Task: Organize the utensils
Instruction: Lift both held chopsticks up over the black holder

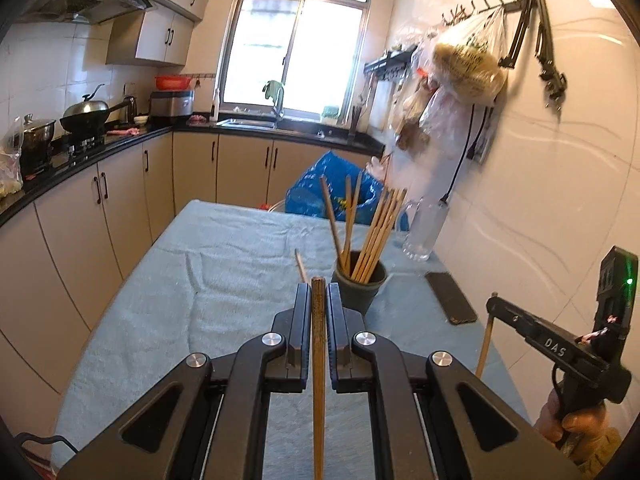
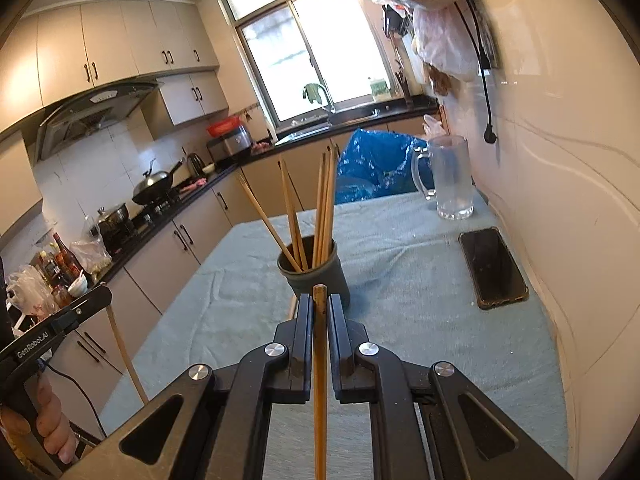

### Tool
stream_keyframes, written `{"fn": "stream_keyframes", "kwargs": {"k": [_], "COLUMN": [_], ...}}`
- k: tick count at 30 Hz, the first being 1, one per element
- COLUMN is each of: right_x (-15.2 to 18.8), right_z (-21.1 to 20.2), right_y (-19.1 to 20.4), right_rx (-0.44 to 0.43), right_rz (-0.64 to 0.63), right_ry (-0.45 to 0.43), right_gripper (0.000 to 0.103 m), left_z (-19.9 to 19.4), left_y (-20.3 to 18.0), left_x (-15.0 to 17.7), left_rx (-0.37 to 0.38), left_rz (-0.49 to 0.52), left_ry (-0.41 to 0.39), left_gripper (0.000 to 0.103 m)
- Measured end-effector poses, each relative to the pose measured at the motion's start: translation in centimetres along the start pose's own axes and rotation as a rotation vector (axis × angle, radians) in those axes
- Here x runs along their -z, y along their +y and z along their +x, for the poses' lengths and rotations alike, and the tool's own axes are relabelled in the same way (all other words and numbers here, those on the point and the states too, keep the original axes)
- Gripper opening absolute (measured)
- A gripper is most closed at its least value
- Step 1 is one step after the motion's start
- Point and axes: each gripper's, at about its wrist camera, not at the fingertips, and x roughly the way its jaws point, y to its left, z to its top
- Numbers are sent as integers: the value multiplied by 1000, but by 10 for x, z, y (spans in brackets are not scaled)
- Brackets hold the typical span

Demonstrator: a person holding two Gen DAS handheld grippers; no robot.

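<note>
A dark grey cup (image 1: 360,282) (image 2: 314,270) holding several wooden chopsticks (image 1: 378,234) (image 2: 324,208) stands on the blue-grey cloth-covered table (image 1: 224,264) (image 2: 400,280). My left gripper (image 1: 319,290) is shut on a wooden chopstick (image 1: 319,360), held above the table just short of the cup. My right gripper (image 2: 319,300) is shut on another chopstick (image 2: 320,380), also close before the cup. In the left wrist view the right gripper (image 1: 494,300) shows at the right with its chopstick (image 1: 485,344) hanging down. One loose chopstick (image 1: 300,266) lies on the cloth left of the cup.
A black phone (image 1: 450,297) (image 2: 493,267) lies by the right wall. A clear glass mug (image 1: 424,228) (image 2: 450,176) stands behind it, a blue plastic bag (image 1: 328,188) (image 2: 376,164) past the table's far end. Kitchen counters with pots (image 1: 86,114) run along the left.
</note>
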Motion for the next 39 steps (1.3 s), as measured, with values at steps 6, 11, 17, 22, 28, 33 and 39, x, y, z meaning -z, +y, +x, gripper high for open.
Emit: {"fn": "stream_keyframes", "kwargs": {"k": [6,11,17,22,28,33,39], "right_x": [-13,-34,-75,-110,-152,-167,-164], "right_z": [-6,-9,-4,15,50,78,113], "right_y": [9,15,21,18,24,26,12], "right_rx": [-10,-12,-30,-54,-32,22,50], "right_rz": [-11,-15,11,76,66,30,39], "right_ry": [-48,-105,-218,-285,-351,-399,-386], "right_gripper": [7,7,7,7,7,7,8], "left_z": [-3,0,7,37,80,120,174], "left_y": [-3,-2,-16,-25,-32,-39,-43], "left_x": [-20,-43,-83,-117,-150,-167,-166], "left_rx": [20,27,34,37,69,76,71], "left_rz": [-11,-31,-13,-13,-48,-65,-74], "left_ry": [-31,-61,-157,-192,-217,-223,-179], "left_gripper": [7,7,7,7,7,7,6]}}
